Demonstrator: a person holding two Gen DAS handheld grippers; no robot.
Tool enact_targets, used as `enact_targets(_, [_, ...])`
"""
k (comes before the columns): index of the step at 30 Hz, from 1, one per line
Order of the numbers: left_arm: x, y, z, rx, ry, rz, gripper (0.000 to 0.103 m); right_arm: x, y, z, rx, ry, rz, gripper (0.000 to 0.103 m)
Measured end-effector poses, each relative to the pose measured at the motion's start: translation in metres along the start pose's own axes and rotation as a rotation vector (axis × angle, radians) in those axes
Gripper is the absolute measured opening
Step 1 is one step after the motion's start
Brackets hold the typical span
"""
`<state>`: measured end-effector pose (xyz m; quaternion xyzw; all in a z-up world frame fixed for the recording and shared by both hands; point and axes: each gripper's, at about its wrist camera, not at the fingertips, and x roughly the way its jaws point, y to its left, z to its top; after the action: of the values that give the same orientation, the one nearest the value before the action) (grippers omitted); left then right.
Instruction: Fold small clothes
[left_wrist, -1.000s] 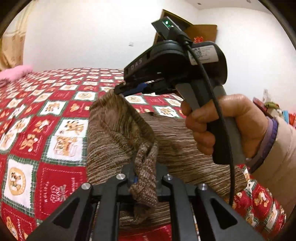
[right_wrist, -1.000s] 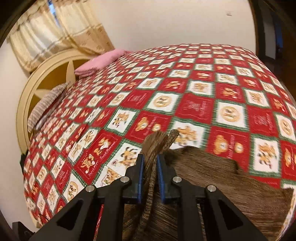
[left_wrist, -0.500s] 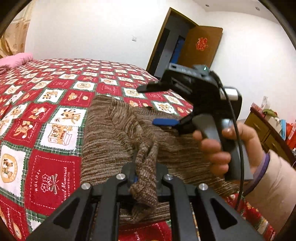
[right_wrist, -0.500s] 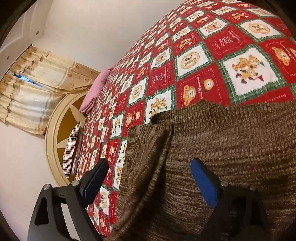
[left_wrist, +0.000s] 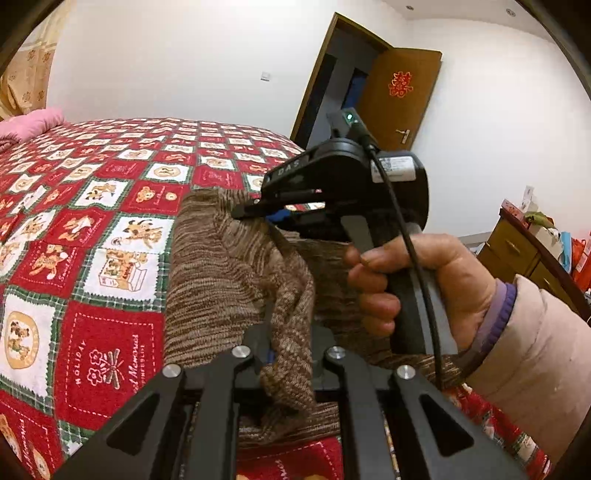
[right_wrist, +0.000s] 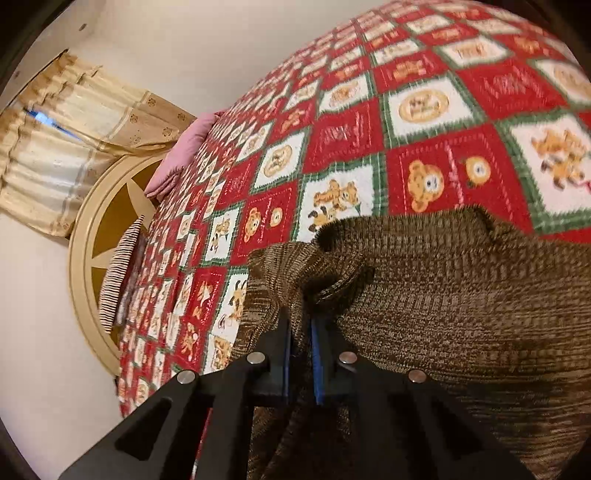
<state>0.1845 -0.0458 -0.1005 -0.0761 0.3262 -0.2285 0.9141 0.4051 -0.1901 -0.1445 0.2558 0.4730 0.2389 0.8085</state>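
A brown knitted garment (left_wrist: 218, 280) lies on the red patterned bedspread (left_wrist: 110, 206). My left gripper (left_wrist: 290, 354) is shut on a bunched fold of the garment at its near edge. My right gripper (left_wrist: 255, 212) shows in the left wrist view, held in a hand, its jaws closed on the garment's far edge. In the right wrist view the right gripper (right_wrist: 300, 332) is shut on a raised fold of the garment (right_wrist: 443, 314), which spreads to the right over the bedspread (right_wrist: 406, 129).
A pink pillow (left_wrist: 29, 123) lies at the bed's far left, and it also shows in the right wrist view (right_wrist: 184, 147) by a round headboard (right_wrist: 107, 229). An open door (left_wrist: 399, 99) and a wooden cabinet (left_wrist: 524, 251) stand at the right.
My right gripper was open above the garment half a second ago; it has come down and shut on the garment's edge. My left gripper has kept its hold.
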Motion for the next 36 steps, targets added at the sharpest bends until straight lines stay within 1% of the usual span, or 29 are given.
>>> enact_targets(4, [-0.004,-0.01,0.005,0.015,-0.015,-0.017,0.01,-0.028,0.007,0.0,-0.053,-0.066,-0.002,0.008])
enact_targets(6, [-0.005,-0.021,0.008,0.043,-0.028,-0.028,0.01,-0.041,0.01,0.002,-0.082,-0.084,-0.013,0.008])
enact_targets(11, [0.001,-0.047,0.012,0.081,-0.029,-0.064,0.01,-0.075,0.005,0.006,-0.129,-0.114,-0.087,0.007])
enact_targets(21, [0.02,-0.109,0.009,0.185,-0.006,-0.148,0.01,-0.141,-0.038,-0.001,-0.127,-0.154,-0.201,0.007])
enact_targets(25, [0.031,-0.127,0.007,0.216,0.014,-0.173,0.01,-0.158,-0.055,-0.005,-0.12,-0.164,-0.234,0.007])
enact_targets(29, [0.044,-0.143,0.0,0.256,0.049,-0.178,0.01,-0.169,-0.076,-0.011,-0.102,-0.163,-0.278,0.007])
enact_targets(36, [0.061,-0.158,-0.016,0.308,0.099,-0.168,0.01,-0.173,-0.116,-0.027,-0.032,-0.157,-0.307,0.007])
